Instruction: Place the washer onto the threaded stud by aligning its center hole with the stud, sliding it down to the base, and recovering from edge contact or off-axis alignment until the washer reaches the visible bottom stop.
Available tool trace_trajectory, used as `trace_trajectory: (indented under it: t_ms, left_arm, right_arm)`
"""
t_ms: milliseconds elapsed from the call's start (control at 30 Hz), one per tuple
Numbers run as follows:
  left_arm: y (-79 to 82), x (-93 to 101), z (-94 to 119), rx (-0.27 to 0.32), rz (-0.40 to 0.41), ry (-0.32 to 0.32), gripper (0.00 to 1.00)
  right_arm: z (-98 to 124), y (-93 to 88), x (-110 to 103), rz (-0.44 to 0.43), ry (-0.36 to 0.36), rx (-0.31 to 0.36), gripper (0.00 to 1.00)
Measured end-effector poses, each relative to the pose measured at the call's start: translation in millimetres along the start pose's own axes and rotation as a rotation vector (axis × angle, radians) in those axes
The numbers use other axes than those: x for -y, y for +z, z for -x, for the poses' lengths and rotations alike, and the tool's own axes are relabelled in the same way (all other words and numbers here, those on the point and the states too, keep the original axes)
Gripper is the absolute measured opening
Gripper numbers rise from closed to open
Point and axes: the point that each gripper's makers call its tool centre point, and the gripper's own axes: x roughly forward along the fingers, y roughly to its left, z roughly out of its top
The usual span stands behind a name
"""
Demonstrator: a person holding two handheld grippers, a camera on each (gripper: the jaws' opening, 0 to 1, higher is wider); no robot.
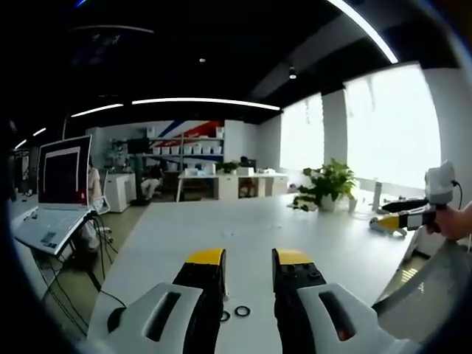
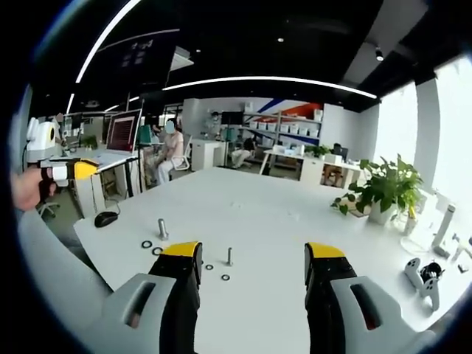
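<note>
On the white table point(image 2: 280, 214) stand a thin threaded stud point(image 2: 229, 256) and a thicker bolt point(image 2: 162, 228), both upright. Small dark washers lie flat around them: two by the bolt point(image 2: 147, 244) and two near the thin stud point(image 2: 225, 277). My right gripper point(image 2: 254, 251) hovers above and in front of the stud, open and holding nothing. In the left gripper view two washers point(image 1: 242, 311) lie on the table between the jaws of my left gripper point(image 1: 248, 258), which is open above them. A hand holds the right gripper point(image 1: 398, 220) at the far right.
A black mouse point(image 2: 107, 218) sits near the table's left corner. A potted plant point(image 2: 383, 192) and a white stand point(image 2: 424, 276) are at the right. A laptop point(image 1: 55, 214) sits on a side desk. The left gripper point(image 2: 74, 169) shows at the left.
</note>
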Motion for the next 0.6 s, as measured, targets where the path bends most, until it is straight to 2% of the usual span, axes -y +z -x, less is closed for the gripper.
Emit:
trace_trajectory:
  t_ms: [133,600]
  left_arm:
    - [-1.0,1.9,0.0,-0.005,-0.004,-0.01,0.24]
    - [-1.1,-5.2,-1.5,-0.004,0.018,0.018,0.24]
  right_arm:
    - [1.4,1.8,1.1,-0.012,-0.008,0.01,0.59]
    - [0.0,1.8,5.5,-0.019,-0.015,0.009,0.59]
